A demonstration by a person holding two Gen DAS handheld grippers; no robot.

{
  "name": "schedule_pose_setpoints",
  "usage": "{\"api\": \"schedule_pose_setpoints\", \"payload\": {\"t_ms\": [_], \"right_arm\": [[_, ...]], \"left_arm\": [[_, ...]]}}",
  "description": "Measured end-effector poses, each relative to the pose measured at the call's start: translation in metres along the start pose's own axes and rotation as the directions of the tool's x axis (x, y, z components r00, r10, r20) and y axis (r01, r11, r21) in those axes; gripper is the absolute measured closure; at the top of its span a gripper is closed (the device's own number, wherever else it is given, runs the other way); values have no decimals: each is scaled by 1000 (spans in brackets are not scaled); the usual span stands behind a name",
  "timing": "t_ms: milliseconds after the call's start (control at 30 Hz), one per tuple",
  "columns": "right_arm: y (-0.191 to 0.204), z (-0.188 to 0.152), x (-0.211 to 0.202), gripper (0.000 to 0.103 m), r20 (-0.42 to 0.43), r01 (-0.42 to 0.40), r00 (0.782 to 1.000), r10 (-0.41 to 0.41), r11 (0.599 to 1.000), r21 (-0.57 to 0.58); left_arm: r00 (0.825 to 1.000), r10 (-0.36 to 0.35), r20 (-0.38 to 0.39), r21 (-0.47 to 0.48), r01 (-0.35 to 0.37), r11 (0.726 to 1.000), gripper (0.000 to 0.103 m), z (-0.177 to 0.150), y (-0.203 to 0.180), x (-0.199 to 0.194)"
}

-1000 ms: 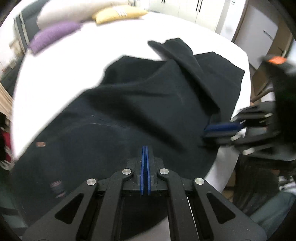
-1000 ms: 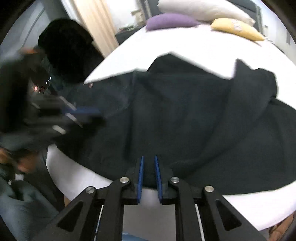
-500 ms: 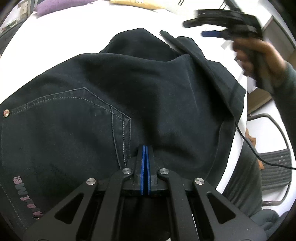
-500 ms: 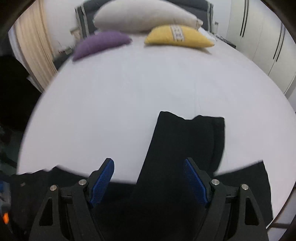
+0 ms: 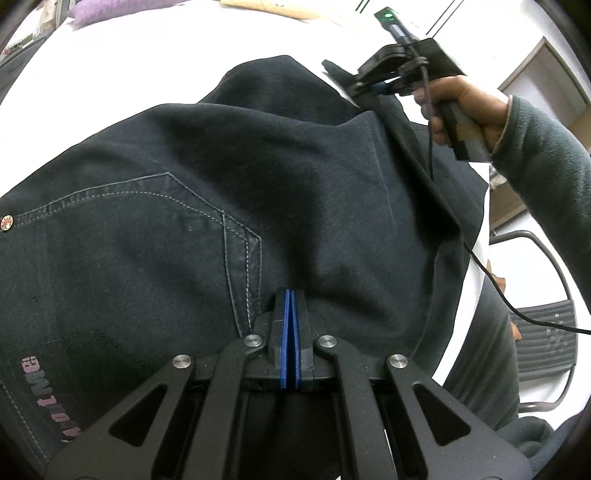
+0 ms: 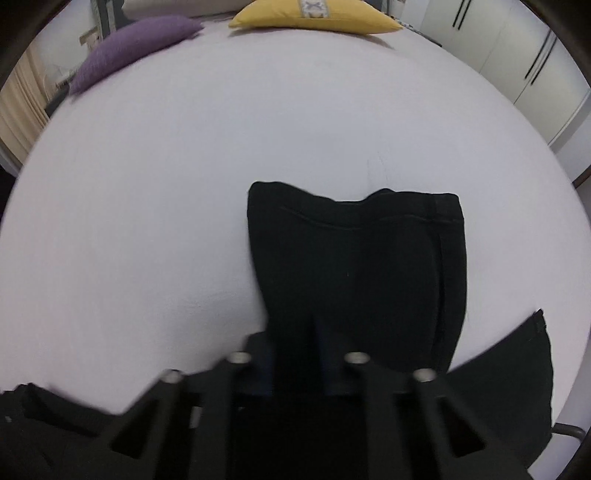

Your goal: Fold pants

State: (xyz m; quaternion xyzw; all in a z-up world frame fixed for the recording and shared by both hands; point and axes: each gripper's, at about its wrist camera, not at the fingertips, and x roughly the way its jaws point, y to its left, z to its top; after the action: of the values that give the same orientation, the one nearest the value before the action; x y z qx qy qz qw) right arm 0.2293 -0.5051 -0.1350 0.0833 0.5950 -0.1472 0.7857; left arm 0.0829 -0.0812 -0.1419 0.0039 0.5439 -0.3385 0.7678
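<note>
Black denim pants (image 5: pixel 258 177) lie spread on a white bed (image 5: pixel 110 74), seat side up with a stitched back pocket (image 5: pixel 155 236). My left gripper (image 5: pixel 290 306) is shut on the fabric beside the pocket seam. My right gripper (image 5: pixel 373 88) shows in the left wrist view at the far end of a trouser leg, held by a hand. In the right wrist view that gripper (image 6: pixel 295 350) is blurred, its jaws drawn in around the leg (image 6: pixel 354 266), whose hem lies on the sheet ahead.
A purple pillow (image 6: pixel 133 55) and a yellow pillow (image 6: pixel 314 18) lie at the head of the bed. White wardrobes (image 6: pixel 517 55) stand on the right. A dark chair (image 5: pixel 546 343) stands beside the bed on the right. The person's arm (image 5: pixel 535 155) reaches over the bed's right side.
My right gripper's jaws went from wide open to drawn in around the trouser leg, and it dropped closer to the fabric. My left gripper stayed shut on the pants.
</note>
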Motion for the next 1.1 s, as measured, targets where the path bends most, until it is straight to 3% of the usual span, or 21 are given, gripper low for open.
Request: {"api": "schedule_pose_setpoints", "payload": {"t_ms": [100, 167, 300, 367, 433, 533, 567, 600, 633, 667, 700, 767, 867, 933, 1000, 1100], "right_arm": [[-23, -9, -25, 98, 74, -35, 997, 30, 997, 66], [-46, -22, -52, 98, 160, -127, 982, 103, 981, 148], [-120, -82, -103, 98, 357, -304, 918, 176, 889, 343], [-162, -127, -114, 98, 422, -358, 893, 156, 815, 456], [-208, -177, -105, 98, 432, -379, 894, 118, 712, 591], [-248, -222, -72, 93, 393, -411, 905, 162, 567, 714], [-251, -231, -63, 92, 397, -430, 900, 181, 524, 735], [-254, -242, -59, 90, 436, -477, 877, 202, 478, 737], [-255, -248, -57, 87, 467, -512, 858, 216, 450, 732], [-250, -253, -58, 74, 485, -533, 845, 226, 433, 727], [-249, -254, -57, 57, 522, -576, 817, 247, 402, 712], [-244, -255, -62, 39, 562, -619, 785, 262, 377, 689], [-241, -234, -62, 35, 574, -622, 781, 247, 394, 677], [-249, -233, -61, 46, 568, -618, 784, 252, 409, 671], [-261, -224, -57, 97, 539, -595, 802, 256, 413, 689], [-281, -237, -49, 98, 538, -584, 812, 228, 357, 729]], "left_arm": [[1000, 15, -4, 1, -15, 1000, 102, 2, -6, 3], [1000, 24, -6, -2, -24, 1000, 102, 2, -10, 5], [999, 41, -11, -7, -41, 999, 102, 3, -16, 8], [999, 48, -14, -14, -48, 999, 102, 4, -19, 9], [999, 49, -18, -28, -49, 998, 102, 5, -20, 10], [998, 57, -25, -46, -58, 997, 102, 8, -23, 11], [998, 65, -28, -46, -66, 997, 102, 9, -23, 10], [997, 72, -32, -44, -73, 996, 102, 10, -24, 10], [996, 85, -37, -40, -87, 995, 102, 10, -28, 10], [995, 95, -40, -37, -97, 995, 102, 12, -29, 9], [994, 103, -42, -35, -105, 994, 102, 12, -31, 10], [992, 121, -47, -32, -122, 992, 102, 14, -38, 13], [988, 142, -54, -31, -144, 989, 102, 17, -43, 14], [987, 148, -57, -32, -150, 988, 102, 17, -43, 14], [986, 155, -61, -34, -157, 987, 102, 19, -45, 15], [985, 162, -62, -41, -165, 985, 102, 20, -47, 15]]}}
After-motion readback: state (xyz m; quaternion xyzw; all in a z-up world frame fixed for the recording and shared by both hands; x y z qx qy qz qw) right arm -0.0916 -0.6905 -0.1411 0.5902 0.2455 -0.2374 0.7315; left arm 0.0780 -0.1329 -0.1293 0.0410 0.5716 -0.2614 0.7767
